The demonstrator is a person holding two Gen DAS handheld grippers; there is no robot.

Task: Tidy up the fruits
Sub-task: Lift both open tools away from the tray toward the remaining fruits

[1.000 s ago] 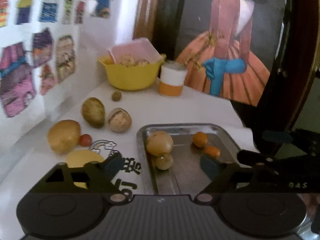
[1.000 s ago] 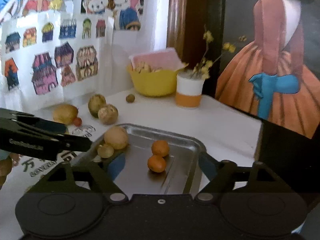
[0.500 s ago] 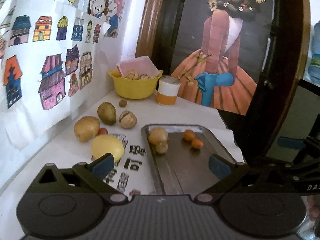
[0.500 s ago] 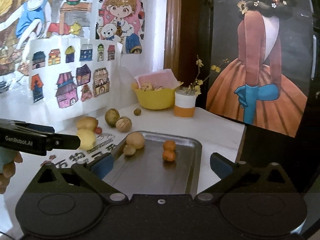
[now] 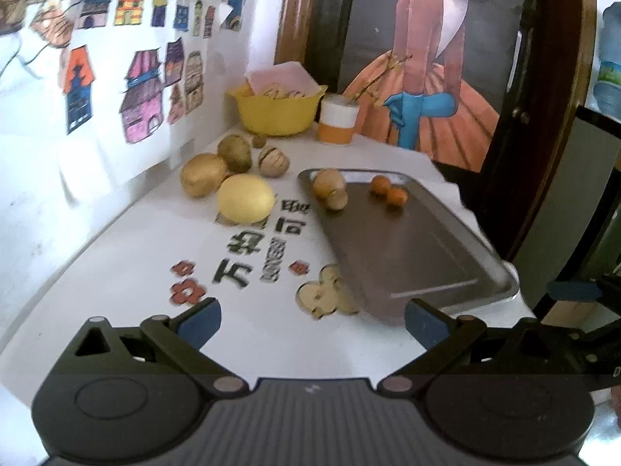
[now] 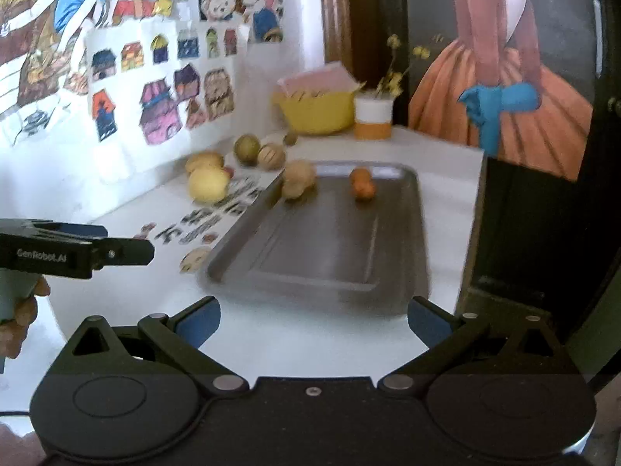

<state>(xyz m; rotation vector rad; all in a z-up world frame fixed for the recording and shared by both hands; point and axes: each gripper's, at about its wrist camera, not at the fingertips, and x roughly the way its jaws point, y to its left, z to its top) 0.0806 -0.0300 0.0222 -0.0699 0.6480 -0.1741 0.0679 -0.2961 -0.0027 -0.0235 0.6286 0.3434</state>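
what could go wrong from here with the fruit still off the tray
The lemon sits tight against the potato-like fruit, so jaws closing on it may nudge its neighbours into rolling across the table.

The metal tray ends close to the table's edge, so a bump could push it off.

The two small oranges on it look free to roll.

Left gripper (image 5: 312,320): black linkage arms on a ribbed grey body, blue pads (image 5: 198,320) on the fingertips, silver pivot screws, two round discs at 7 and 5 o'clock. Right gripper (image 6: 314,320): the same build, with a smooth black body and a small centre screw. In the right wrist view, at 9 o'clock, the left gripper's black side reads "GenRobot.AI" in white.
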